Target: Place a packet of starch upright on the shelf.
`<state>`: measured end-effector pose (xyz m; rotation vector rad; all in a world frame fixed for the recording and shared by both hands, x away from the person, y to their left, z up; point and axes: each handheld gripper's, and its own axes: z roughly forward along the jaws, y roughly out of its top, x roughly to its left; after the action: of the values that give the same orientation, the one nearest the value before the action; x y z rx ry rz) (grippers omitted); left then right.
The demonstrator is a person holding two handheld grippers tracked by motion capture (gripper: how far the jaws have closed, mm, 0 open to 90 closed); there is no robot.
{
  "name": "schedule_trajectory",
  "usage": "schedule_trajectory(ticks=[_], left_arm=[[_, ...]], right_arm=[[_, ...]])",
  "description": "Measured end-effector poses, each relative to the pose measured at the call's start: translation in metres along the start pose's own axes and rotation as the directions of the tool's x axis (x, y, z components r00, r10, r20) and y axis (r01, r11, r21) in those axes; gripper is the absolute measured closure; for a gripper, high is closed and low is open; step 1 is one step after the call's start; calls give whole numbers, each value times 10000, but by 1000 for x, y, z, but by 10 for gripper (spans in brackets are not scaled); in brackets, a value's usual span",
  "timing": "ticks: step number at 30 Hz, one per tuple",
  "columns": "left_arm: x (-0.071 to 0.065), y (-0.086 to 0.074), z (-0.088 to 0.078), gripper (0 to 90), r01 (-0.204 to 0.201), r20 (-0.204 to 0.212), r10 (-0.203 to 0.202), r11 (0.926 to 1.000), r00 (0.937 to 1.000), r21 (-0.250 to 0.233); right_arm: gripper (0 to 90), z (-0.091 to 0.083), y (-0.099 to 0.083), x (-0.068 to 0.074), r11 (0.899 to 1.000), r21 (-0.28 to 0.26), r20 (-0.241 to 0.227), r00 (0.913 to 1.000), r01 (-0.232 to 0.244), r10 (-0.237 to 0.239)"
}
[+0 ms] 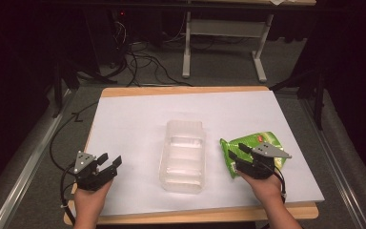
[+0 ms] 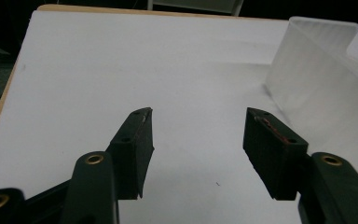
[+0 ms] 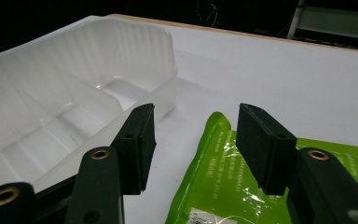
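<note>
Green snack bag [image 1: 255,145] sits under the right gripper [image 3: 193,123], jaws open around its edge (probably for the clear plastic bin [image 1: 183,155]), left gripper [image 1: 108,162] open, idle.

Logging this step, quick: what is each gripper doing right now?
Left gripper: open, holding nothing.
Right gripper: open above the green bag, not gripping it.

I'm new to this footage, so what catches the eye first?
The bright green packet lying right of centre on the white table, with the right claw open over its near corner. Beside it stands a clear plastic bin, mid-table and empty.
</note>
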<state>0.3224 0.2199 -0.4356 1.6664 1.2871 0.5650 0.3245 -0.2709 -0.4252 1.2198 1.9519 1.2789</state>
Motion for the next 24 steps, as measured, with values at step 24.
schedule_trajectory(ticks=[24], left_arm=[[-12, -2, 12, 379, -689, 534, 647, 9943, 9965, 810]], right_arm=[[417, 1, 0, -16, 9994, 335, 35, 10000, 23, -24]])
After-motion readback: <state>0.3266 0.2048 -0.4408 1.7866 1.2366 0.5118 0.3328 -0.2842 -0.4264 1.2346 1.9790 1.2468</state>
